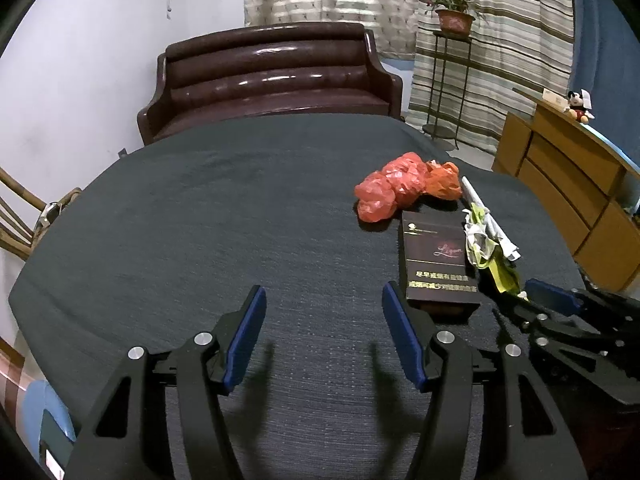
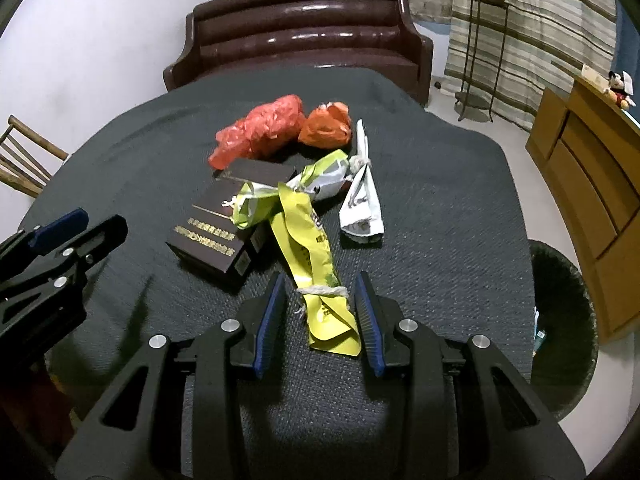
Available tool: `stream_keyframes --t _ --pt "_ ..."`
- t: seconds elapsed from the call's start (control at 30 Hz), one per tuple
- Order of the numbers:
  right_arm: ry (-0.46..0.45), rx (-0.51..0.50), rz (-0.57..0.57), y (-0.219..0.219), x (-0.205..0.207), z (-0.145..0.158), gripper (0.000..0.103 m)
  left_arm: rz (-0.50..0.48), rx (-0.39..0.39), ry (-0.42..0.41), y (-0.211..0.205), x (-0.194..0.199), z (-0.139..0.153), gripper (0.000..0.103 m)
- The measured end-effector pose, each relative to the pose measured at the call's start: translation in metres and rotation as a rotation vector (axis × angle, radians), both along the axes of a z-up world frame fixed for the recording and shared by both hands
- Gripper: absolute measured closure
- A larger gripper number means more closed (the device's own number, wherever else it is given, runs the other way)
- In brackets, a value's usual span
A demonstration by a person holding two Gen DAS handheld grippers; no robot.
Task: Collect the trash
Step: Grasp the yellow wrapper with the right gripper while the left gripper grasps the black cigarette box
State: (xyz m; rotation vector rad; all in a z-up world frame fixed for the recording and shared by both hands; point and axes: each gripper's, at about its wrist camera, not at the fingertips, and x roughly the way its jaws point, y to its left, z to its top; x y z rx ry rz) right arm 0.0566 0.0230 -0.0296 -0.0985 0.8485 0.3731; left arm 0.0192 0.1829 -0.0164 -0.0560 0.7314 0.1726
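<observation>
A round table covered in dark grey woven cloth (image 2: 440, 200) is seen from both wrist views. On the left, the left gripper (image 1: 324, 336) is held over bare cloth with its blue-padded jaws released and nothing between them. Just right of it, a dark brown rectangular cardboard box with gold print (image 1: 438, 264) lies flat. Behind the box, a crumpled red plastic bag (image 2: 260, 130) rests beside a smaller crumpled orange plastic bag (image 2: 326, 124), the two touching. A long yellow-green foil wrapper tied with white string (image 2: 316, 272) lies across the box's right edge, with a folded white paper packet (image 2: 362, 200) just beyond it. The right gripper (image 2: 320, 320) straddles the wrapper's near end; the jaws stand apart on either side, and the right pad lies at the wrapper's edge, though pressure cannot be told. To the far right, a dark mesh waste bin (image 2: 560, 320) stands on the floor beside the table; its contents are unclear. A brown leather armchair (image 2: 304, 28) stands behind the table.
</observation>
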Motion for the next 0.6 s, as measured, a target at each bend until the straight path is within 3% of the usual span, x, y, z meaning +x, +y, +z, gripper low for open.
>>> stream_keyframes --t 0.13,0.6 --pt "0.001 -0.005 0.012 0.0 0.0 0.0 0.078 -0.01 0.001 -0.002 -0.004 0.0 -0.001 0.042" --pt "-0.051 0.02 -0.033 -0.034 -0.016 0.012 0.078 -0.073 -0.003 -0.003 -0.032 0.006 0.0 0.04"
